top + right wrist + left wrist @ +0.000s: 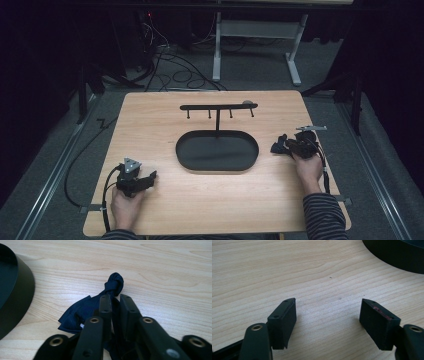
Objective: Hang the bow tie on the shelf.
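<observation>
My right gripper [115,298] clamps the dark knotted cloth [82,312] right of the tray [217,166]; left gripper [328,315] released. I'd lift slowly, keeping the knot clear.

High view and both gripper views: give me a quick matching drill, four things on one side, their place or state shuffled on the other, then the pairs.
Things:
1. left gripper
2. right gripper
3. oval black tray
4. black hook rack

Place or state:
A. stands behind the tray, toward the far edge
B. fingers apart, nothing between them
C. lies at the middle of the wooden table
D. fingers closed on a knotted dark blue cloth

Pairs: 1-B, 2-D, 3-C, 4-A
</observation>
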`<action>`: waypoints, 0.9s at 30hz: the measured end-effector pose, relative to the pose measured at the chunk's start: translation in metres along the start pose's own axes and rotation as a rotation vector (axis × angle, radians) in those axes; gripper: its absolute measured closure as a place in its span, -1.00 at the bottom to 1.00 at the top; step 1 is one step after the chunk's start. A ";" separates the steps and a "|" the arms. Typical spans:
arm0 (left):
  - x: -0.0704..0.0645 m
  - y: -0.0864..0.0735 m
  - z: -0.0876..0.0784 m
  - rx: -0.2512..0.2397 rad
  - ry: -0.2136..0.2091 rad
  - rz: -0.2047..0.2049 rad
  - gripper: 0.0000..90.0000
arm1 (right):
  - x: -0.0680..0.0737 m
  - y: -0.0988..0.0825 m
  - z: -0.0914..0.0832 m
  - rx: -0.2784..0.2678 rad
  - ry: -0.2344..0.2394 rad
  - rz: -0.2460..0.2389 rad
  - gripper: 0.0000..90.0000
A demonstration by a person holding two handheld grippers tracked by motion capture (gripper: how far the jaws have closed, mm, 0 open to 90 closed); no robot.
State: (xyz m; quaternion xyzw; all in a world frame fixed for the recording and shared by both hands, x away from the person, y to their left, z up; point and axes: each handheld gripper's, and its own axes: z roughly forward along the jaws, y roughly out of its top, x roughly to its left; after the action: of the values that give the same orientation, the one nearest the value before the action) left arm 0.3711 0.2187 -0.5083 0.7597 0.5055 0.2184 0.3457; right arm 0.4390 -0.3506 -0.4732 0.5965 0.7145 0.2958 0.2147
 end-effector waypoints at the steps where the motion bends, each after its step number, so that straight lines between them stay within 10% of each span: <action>1: 0.000 0.000 0.000 0.000 -0.001 0.000 -0.33 | 0.000 0.000 0.000 0.000 -0.001 -0.002 0.92; 27: 0.000 0.000 0.000 0.001 -0.001 0.000 -0.33 | 0.007 0.004 -0.031 -0.112 0.036 -0.041 1.00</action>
State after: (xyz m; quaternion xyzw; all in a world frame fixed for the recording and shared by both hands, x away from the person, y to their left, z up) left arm 0.3711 0.2187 -0.5082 0.7600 0.5055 0.2179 0.3457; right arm 0.4204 -0.3488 -0.4472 0.5633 0.7126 0.3416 0.2411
